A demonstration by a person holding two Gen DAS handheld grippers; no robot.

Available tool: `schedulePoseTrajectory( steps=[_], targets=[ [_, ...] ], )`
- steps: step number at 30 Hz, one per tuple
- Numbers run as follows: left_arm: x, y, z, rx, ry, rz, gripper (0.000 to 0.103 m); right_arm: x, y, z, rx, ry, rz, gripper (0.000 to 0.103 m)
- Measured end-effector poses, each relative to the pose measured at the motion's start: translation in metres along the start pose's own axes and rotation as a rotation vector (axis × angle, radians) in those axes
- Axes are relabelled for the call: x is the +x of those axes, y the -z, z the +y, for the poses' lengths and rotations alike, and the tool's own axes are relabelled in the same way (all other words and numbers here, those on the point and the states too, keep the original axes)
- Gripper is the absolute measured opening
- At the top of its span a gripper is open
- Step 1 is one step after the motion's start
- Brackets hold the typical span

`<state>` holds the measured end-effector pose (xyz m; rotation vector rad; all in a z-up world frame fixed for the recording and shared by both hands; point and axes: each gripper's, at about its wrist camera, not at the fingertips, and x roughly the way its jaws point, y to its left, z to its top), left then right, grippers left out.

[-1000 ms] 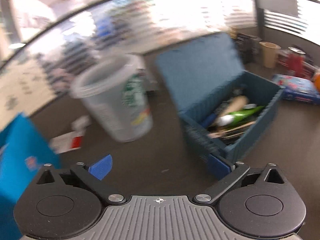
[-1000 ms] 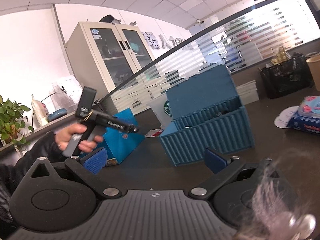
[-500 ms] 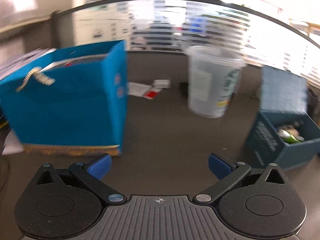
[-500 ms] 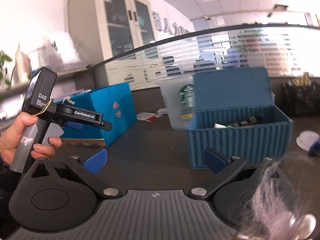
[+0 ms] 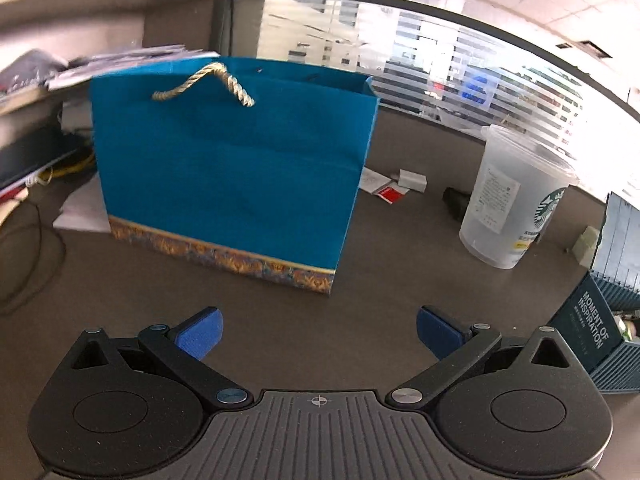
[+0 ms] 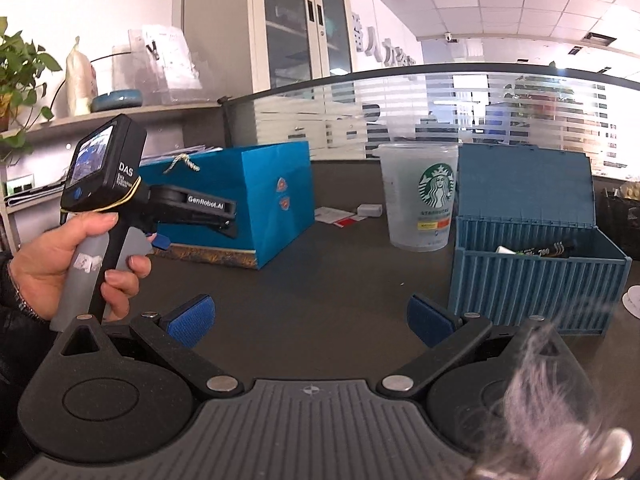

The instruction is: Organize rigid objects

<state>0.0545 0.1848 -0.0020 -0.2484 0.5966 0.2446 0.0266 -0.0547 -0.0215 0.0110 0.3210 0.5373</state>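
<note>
A blue container-shaped box (image 6: 536,280) stands with its lid up at the right of the desk, pens and small items inside; its corner (image 5: 588,332) shows at the right edge of the left wrist view. A clear plastic Starbucks cup (image 6: 420,200) (image 5: 508,200) stands left of the box. A blue paper gift bag (image 5: 236,176) (image 6: 240,204) with a rope handle stands further left. My left gripper (image 5: 318,334) is open and empty, facing the bag; a hand (image 6: 72,256) holds it. My right gripper (image 6: 310,322) is open and empty above bare desk.
Papers and small cards (image 5: 394,186) lie behind the bag and cup. Stacked papers and cables (image 5: 44,168) crowd the far left. A glass partition (image 6: 440,112) runs along the back of the desk. A fluffy grey tuft (image 6: 552,400) hangs at the right gripper's lower right.
The left gripper has swung left, from facing the box and cup to facing the gift bag. The right view has turned slightly and settled. Both grippers stayed open.
</note>
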Motion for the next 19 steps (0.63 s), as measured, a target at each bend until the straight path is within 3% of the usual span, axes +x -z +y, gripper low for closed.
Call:
schedulePoseTrajectory(
  steps=[7, 14, 19],
  targets=[
    [-0.010, 0.011, 0.006, -0.031, 0.045, -0.004, 0.103, -0.001, 0.006, 0.010, 0.002, -0.011, 0.017, 0.103],
    [-0.019, 0.017, 0.001, 0.012, 0.014, -0.041, 0.103, -0.008, 0.011, 0.011, 0.012, -0.014, 0.013, 0.103],
    [-0.019, 0.017, -0.001, 0.006, 0.039, 0.001, 0.103, -0.013, 0.012, 0.008, 0.024, -0.013, 0.000, 0.103]
  ],
)
